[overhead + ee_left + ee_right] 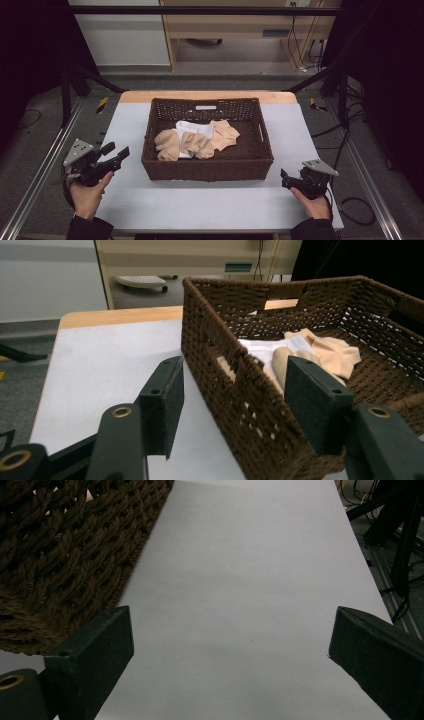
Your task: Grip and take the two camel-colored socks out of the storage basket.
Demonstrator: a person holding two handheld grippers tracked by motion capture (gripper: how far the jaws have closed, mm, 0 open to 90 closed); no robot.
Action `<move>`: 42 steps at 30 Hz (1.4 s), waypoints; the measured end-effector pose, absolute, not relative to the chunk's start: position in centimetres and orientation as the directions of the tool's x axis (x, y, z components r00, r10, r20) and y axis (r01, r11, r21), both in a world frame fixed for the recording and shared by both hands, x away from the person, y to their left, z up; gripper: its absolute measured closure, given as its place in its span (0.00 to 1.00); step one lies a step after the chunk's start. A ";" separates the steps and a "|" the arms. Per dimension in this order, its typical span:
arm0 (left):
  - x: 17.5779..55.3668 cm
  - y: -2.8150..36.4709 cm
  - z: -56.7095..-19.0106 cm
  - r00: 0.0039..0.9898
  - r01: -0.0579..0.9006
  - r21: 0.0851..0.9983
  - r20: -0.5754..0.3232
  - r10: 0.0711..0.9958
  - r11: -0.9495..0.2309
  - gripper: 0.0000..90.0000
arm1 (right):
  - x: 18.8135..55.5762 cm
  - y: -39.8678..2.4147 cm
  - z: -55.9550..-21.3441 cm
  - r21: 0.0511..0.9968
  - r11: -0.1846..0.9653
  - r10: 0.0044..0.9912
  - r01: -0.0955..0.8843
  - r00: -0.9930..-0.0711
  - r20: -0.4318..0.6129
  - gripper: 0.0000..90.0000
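A brown wicker basket [207, 164] stands in the middle of the grey table. Inside lie crumpled beige cloths [182, 144] over a white cloth [195, 128]. My left gripper [116, 150] is held in a hand left of the basket, raised and open, and points toward it. In the left gripper view, the left gripper [232, 370] frames the basket's [220, 315] near corner between its jaws, with beige cloth [332, 352] and white cloth [260, 347] beyond. My right gripper [284, 179] sits low, right of the basket, open. The right gripper [227, 625] has bare table between its jaws and the basket wall [60, 555] at its left.
The grey table top [210, 200] has free room in front of the basket and on both sides. A wooden strip [210, 96] runs along the back edge. Metal rails [40, 165] flank the table. Cables [350, 145] lie on the floor at the right.
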State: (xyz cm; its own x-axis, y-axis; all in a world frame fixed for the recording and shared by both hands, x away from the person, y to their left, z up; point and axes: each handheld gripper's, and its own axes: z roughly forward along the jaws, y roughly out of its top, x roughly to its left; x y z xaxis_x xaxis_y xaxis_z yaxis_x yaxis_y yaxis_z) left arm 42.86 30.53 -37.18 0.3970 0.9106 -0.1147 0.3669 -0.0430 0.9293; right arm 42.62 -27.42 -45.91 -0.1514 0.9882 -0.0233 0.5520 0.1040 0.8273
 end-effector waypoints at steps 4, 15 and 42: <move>43.3 29.8 -36.5 0.407 0.361 0.931 -0.109 0.907 -0.050 0.45 | 42.6 -27.5 -45.9 0.825 0.094 0.989 0.557 -0.146 -0.014 0.05; 44.4 27.6 -34.1 0.451 0.328 0.941 -0.082 0.889 -0.080 0.44 | 42.6 -27.5 -45.9 0.827 0.097 0.990 0.553 -0.142 -0.021 0.05; 50.2 20.0 -31.2 0.497 0.309 0.942 -0.042 0.867 -0.132 0.42 | 42.8 -27.6 -45.9 0.829 0.095 0.990 0.552 -0.140 -0.020 0.05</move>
